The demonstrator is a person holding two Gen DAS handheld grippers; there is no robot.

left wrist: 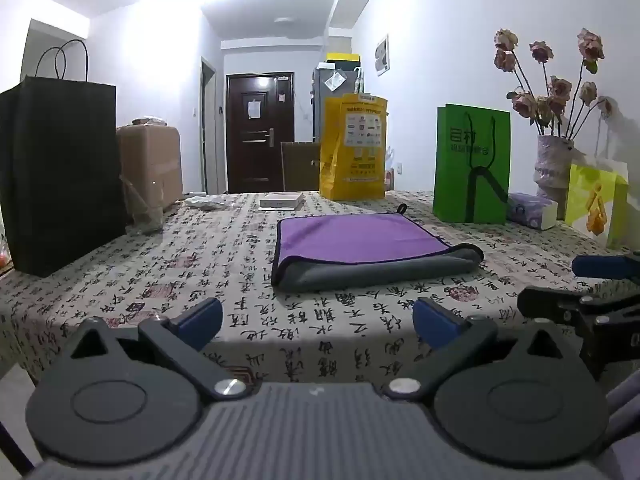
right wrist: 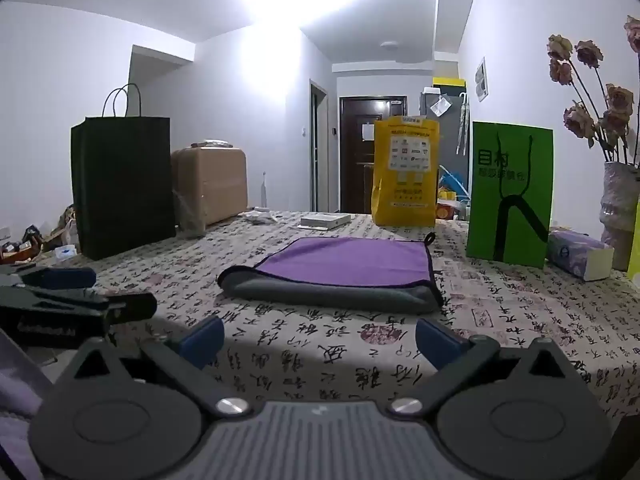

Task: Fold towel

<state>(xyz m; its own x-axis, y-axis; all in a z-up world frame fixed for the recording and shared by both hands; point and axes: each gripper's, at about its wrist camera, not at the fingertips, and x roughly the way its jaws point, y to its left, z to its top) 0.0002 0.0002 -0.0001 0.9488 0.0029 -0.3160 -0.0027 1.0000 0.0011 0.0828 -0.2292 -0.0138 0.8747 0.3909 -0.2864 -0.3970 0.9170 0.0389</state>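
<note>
The table (left wrist: 120, 280) is carrying the purple towel (left wrist: 360, 240), lying folded at its middle with the grey underside showing along the near fold. The left gripper (left wrist: 318, 320) and right gripper (right wrist: 320, 340) are hovering at the near edge, spread wide and empty, probably because folding looks finished.

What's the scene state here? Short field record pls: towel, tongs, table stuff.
towel: purple top, grey underside, folded, flat on the table
loop: at the towel's far corner
left tongs: open, empty, short of the towel
right tongs: open, empty, short of the towel
cloth: calligraphy print, covers the table
black bag: upright, far left
yellow bag: upright, behind the towel
green bag: upright, right of the towel
tissue pack: beside the green bag
vase: dried roses, far right
</note>
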